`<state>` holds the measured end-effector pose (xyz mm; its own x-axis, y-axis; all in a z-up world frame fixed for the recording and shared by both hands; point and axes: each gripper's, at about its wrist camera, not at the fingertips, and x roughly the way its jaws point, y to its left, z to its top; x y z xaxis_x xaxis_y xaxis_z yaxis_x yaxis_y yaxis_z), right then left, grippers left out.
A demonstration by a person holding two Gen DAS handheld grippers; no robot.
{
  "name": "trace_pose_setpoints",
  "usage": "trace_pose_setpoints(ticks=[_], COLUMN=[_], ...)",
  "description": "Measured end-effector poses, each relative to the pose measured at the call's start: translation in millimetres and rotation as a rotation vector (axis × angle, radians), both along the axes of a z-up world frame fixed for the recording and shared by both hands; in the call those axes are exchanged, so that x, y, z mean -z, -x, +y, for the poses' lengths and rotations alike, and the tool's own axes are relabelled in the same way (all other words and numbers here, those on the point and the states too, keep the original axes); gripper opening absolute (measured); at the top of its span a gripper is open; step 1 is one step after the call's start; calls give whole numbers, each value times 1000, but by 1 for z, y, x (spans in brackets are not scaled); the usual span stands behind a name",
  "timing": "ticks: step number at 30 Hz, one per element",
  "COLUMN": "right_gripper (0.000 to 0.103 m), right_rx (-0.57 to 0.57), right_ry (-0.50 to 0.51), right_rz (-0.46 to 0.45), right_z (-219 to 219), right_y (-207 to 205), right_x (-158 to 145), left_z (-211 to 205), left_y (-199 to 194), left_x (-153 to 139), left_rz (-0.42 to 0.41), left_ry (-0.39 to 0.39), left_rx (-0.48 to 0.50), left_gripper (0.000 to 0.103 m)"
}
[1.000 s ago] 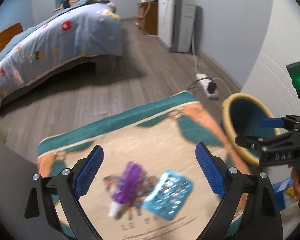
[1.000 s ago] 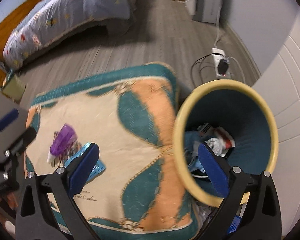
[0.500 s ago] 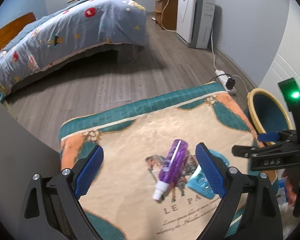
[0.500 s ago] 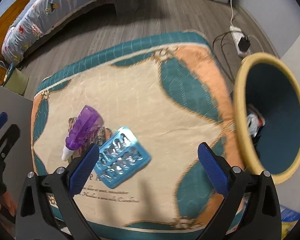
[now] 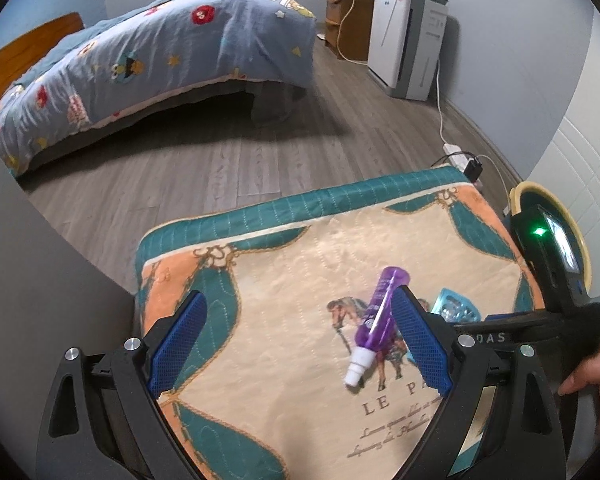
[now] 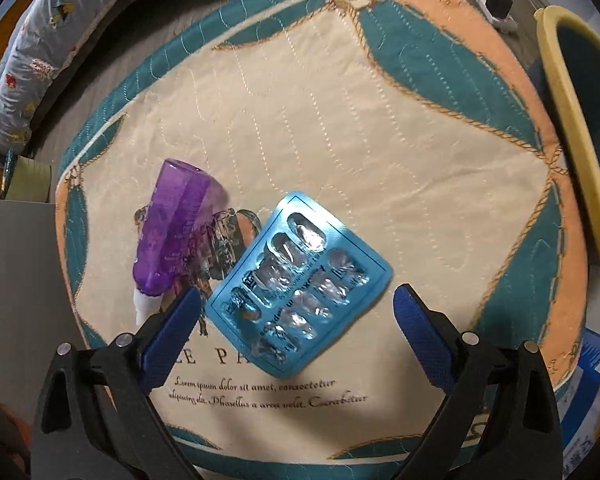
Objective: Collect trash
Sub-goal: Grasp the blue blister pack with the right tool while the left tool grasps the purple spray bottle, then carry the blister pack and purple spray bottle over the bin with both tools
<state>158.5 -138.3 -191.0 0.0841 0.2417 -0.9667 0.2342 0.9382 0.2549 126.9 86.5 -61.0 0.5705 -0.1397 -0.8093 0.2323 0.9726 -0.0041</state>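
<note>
A purple tube (image 5: 378, 318) (image 6: 176, 236) with a white cap lies on the patterned mat (image 5: 292, 264) (image 6: 340, 120). Beside it to the right lies a blue blister pack (image 6: 296, 292) (image 5: 458, 308), emptied. My right gripper (image 6: 296, 336) hovers open just above the blister pack, which sits between its blue pads. My left gripper (image 5: 300, 344) is open over the mat, left of the tube, with its right finger (image 5: 418, 340) overlapping the tube in view. The yellow-rimmed blue bin (image 6: 580, 128) (image 5: 520, 196) stands off the mat's right edge.
A bed (image 5: 148, 64) with a blue quilt stands across the wood floor. A white appliance (image 5: 406, 40) and a power strip (image 5: 458, 154) with cables are by the far wall. A grey panel (image 5: 40, 280) rises at left. A blue and yellow packet (image 6: 592, 392) lies lower right.
My right gripper swung left from over the bin and came down close above the blister pack. My left gripper drifted left, so the tube now sits by its right finger.
</note>
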Motion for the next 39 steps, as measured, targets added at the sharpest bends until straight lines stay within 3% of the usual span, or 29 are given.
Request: trace_pose_setpoints(ticks=[8, 13, 16, 21, 30, 37, 39], right_gripper=[95, 83, 72, 70, 70, 70, 70], right_rx=[-65, -235, -268, -219, -222, -266, -273], right_ry=[102, 280, 282, 243, 247, 253, 252], right_rz=[-46, -96, -116, -114, -195, -245, -249], right_z=[16, 42, 41, 12, -18, -22, -25], right_y=[-17, -18, -16, -24, -27, -28, -28], right_x=[4, 6, 2, -5, -32, -50, -52], left_z=[4, 3, -3, -20, -61, -84, -90], left_y=[-1, -4, -4, -6, -14, -24, -26], left_x=[6, 9, 15, 36, 72, 102, 107], left_rz=[14, 28, 43, 92, 168, 205, 217], left_ry=[-16, -20, -33, -56, -79, -159, -152], left_rx=[-6, -10, 6, 58, 144, 170, 181], left_gripper=[92, 92, 92, 92, 89, 67, 48])
